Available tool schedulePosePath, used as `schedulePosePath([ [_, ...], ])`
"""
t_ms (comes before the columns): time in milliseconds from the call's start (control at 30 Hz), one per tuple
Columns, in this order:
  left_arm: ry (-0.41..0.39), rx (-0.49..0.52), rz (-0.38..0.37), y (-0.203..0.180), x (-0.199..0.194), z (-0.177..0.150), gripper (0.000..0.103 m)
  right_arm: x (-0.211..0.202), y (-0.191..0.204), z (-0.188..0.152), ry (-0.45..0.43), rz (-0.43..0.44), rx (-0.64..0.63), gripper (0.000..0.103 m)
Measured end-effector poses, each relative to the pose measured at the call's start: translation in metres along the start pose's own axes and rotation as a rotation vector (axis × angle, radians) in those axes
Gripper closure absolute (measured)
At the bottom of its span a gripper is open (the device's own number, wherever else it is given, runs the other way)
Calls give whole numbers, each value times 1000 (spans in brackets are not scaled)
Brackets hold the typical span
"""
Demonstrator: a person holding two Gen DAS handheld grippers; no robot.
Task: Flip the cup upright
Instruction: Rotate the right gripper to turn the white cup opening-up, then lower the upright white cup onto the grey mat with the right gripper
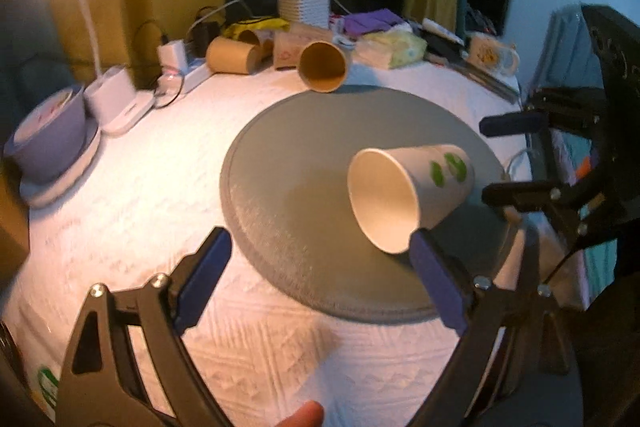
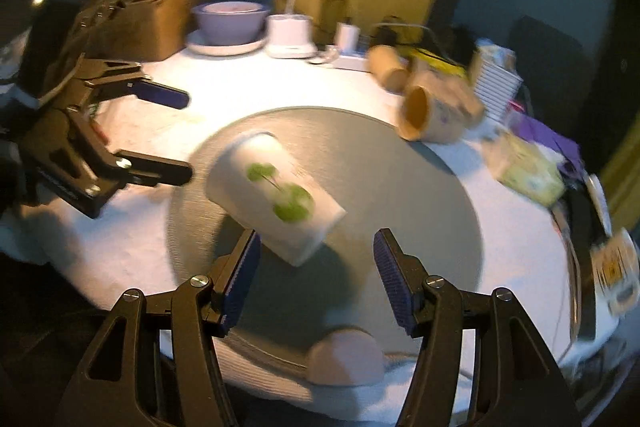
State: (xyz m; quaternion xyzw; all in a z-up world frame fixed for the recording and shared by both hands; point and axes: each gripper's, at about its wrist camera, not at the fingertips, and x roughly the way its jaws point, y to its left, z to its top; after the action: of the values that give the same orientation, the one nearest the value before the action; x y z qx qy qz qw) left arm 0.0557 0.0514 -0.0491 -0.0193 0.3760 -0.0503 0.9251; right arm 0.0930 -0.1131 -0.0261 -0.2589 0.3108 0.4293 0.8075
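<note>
Left claw: I see my left gripper point(image 1: 320, 267) spread wide, gripping nothing.
Right claw: my right gripper point(image 2: 316, 267) also gapes, empty.
Cup: white paper cup with green leaf print point(image 1: 408, 195), on its side on the round grey mat point(image 1: 300, 187).
Contact: cup's rim looks just beside the left gripper's right finger; touching, I cannot tell.
Surroundings: brown paper cup point(image 1: 323, 66) lies beyond the mat.

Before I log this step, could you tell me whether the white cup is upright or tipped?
Tipped. The cup lies on its side on the grey mat, its open mouth facing sideways and its interior visible.
</note>
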Motion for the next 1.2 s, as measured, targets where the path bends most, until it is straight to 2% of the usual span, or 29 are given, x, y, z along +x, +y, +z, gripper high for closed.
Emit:
schedulePosePath([
  [133,-58,-87,-16,16,-8,-8,12,8,9,16,30,35,-50,41],
  [333,-100,-147,-60,32,-16,-16,12,26,21,37,116,105,-144,40],
  [400,-115,-166,-79,36,-17,-18,12,32,26,42,148,116,-186,37],
  [433,-119,-170,-86,36,-18,-19,12,36,29,45,166,123,-206,28],
  [467,-125,-176,-92,38,-18,-20,12,38,31,47,179,128,-217,26],
  [800,-155,-234,-118,51,-25,-24,12,69,46,62,323,136,-331,26],
  [1200,-140,-271,-88,59,-22,-26,12,97,53,71,461,134,-434,27],
])
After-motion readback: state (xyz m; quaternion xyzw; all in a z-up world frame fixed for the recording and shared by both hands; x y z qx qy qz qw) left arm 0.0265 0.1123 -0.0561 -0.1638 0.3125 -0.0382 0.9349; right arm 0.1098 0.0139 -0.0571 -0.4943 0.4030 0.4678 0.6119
